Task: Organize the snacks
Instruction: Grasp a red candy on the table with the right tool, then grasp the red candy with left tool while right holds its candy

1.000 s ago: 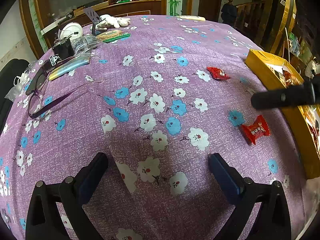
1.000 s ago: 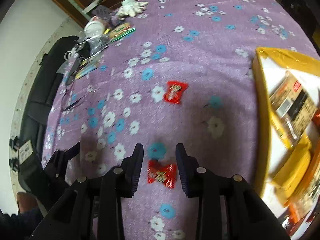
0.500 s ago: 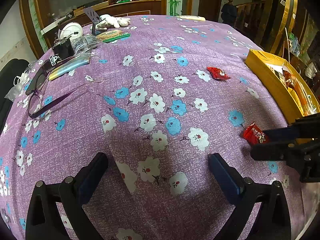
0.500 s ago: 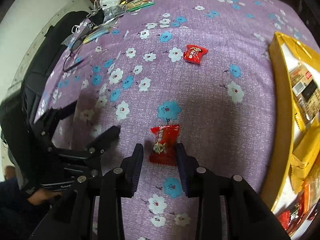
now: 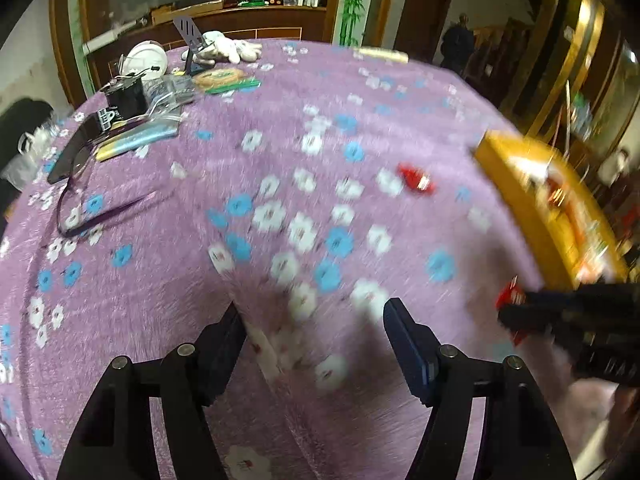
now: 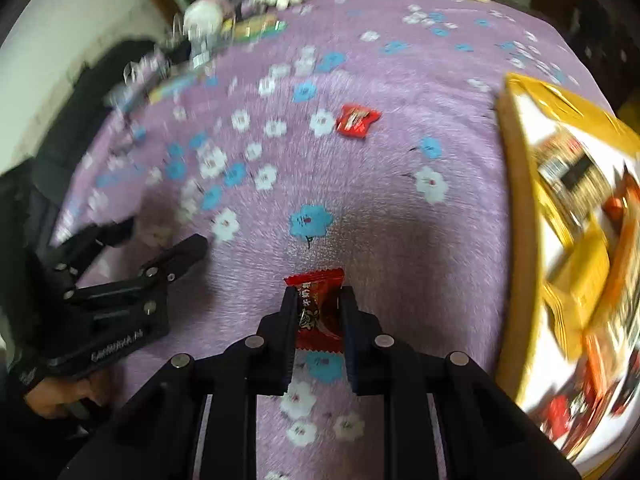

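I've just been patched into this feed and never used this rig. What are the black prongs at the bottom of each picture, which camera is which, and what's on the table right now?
There is no robot arm: a person holds a two-finger gripper in each hand, and each carries a fisheye camera looking forward along its fingers. The prongs are those fingers.

The left wrist view shows the left gripper, open and holding nothing, over the purple floral tablecloth. The right wrist view shows the right gripper shut on a red candy.

A second red candy lies loose farther out on the cloth. The yellow box to the right holds other snack packets. At the far left corner sit eyeglasses and blurred clutter.
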`<state>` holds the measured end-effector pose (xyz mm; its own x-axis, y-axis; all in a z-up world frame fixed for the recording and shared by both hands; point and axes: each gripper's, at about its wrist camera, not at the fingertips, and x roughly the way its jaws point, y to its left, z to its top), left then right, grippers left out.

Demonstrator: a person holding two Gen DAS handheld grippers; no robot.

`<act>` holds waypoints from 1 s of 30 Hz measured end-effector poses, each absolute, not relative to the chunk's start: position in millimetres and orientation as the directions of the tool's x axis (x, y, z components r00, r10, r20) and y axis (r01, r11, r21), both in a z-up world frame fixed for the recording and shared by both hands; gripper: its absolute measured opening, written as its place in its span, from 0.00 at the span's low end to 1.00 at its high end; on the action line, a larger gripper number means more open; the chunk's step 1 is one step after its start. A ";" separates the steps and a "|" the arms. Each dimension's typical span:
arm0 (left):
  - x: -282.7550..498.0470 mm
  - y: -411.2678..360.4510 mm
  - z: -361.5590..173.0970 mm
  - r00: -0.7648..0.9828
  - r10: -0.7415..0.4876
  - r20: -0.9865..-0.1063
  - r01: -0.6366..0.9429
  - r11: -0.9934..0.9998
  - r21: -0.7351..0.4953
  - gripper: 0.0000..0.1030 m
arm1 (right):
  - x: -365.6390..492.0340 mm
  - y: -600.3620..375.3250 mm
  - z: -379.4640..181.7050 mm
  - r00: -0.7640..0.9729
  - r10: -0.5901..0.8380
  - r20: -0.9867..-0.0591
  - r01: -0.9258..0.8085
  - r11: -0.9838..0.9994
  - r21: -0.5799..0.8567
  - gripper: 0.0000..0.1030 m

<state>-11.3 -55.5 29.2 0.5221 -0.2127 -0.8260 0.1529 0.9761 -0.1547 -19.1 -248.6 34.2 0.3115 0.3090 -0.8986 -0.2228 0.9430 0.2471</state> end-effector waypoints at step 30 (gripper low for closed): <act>91.8 -148.2 16.6 0.413 -0.274 -0.869 0.239 0.953 -0.186 0.23 | -60.8 -339.3 81.7 0.472 0.329 -0.818 -0.108 0.942 0.316 0.19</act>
